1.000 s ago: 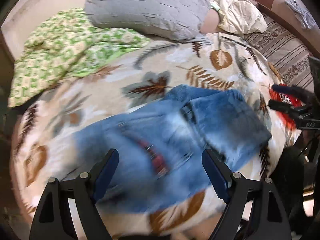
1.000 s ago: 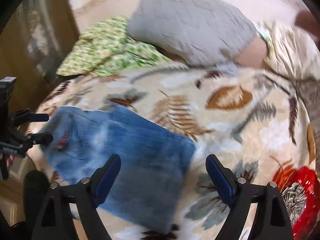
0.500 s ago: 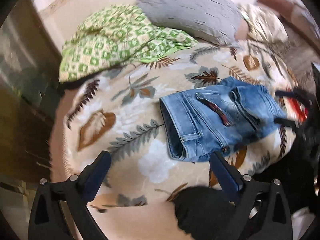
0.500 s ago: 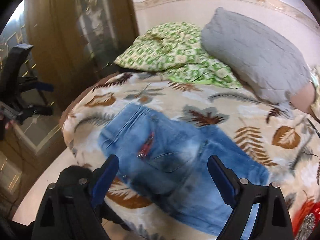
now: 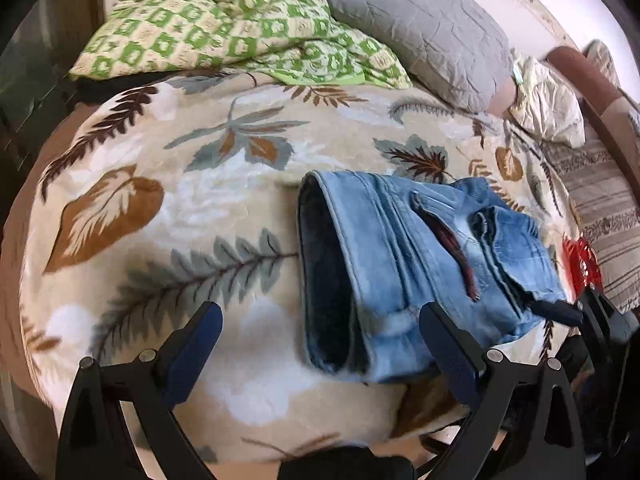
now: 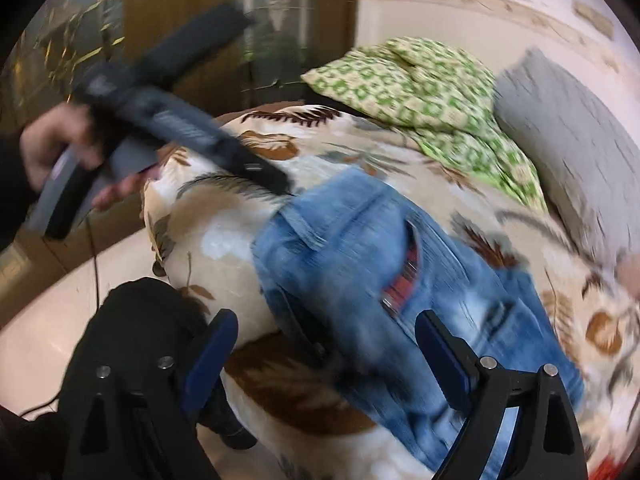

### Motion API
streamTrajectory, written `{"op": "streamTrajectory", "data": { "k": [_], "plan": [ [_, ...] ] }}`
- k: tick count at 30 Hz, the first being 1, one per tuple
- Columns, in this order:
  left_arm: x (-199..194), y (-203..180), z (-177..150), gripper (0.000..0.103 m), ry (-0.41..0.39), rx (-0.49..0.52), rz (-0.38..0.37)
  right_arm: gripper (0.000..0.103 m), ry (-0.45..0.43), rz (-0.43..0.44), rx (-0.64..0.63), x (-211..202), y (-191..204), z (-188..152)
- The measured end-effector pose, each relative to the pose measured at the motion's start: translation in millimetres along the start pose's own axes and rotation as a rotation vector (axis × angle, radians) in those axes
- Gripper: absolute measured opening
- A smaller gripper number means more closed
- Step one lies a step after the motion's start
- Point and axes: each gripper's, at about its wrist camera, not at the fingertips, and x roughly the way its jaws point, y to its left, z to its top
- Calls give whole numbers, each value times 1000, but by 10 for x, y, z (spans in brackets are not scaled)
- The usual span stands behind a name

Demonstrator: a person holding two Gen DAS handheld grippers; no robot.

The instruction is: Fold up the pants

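- Pants [image 5: 404,264]: blue denim, folded into a thick bundle, lying on the leaf-print blanket [image 5: 192,216] near the bed's front edge; waistband opening turned toward the left in the left wrist view, a red-lined pocket slit across the top layer.
- Same pants [image 6: 360,280] in the right wrist view: blurred, stretching from middle to lower right, belt loop and red plaid lining visible.
- Left gripper [image 5: 320,340]: jaws spread wide, nothing clamped; blue pads hovering over the blanket, the right-hand pad overlapping the near edge of the denim in view, contact impossible to judge.
- Left gripper [image 6: 276,180] also seen in the right wrist view, blurred, held in a hand [image 6: 56,140] at the left, tip close to the waistband corner; touching or not, cannot tell.
- Right gripper [image 6: 324,344]: jaws wide apart, gripping nothing; denim seen between the pads, with no pad pressing on it.
- Right gripper [image 5: 560,312] at the right edge of the left wrist view, dark fingertip just beside the bundle's far end.
- Green patterned quilt [image 5: 224,28] bunched at the head of the bed, well apart from the pants.
- Grey pillow [image 5: 416,24] beside the quilt, leaning toward the wall.
- Red packet [image 5: 582,264] just beyond the bundle's right end.
- Dark trouser knee [image 6: 136,344] of the person at the bed's edge.
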Motion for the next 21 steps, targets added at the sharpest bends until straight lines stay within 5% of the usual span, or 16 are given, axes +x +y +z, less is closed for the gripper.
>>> {"op": "streamTrajectory", "data": {
  "k": [9, 15, 18, 19, 21],
  "plan": [
    [623, 189, 562, 99, 67, 12, -117, 92, 52, -17, -95, 659, 421, 221],
    [1096, 154, 671, 99, 155, 47, -168, 91, 100, -117, -153, 1112, 535, 245],
    [1162, 105, 662, 100, 148, 85, -140, 81, 114, -182, -152, 1301, 519, 228],
    [1159, 95, 660, 95, 143, 96, -137, 74, 103, -160, -121, 1307, 479, 234],
    [1154, 65, 655, 37, 155, 127, -205, 62, 99, -143, -104, 1306, 455, 256]
  ]
}}
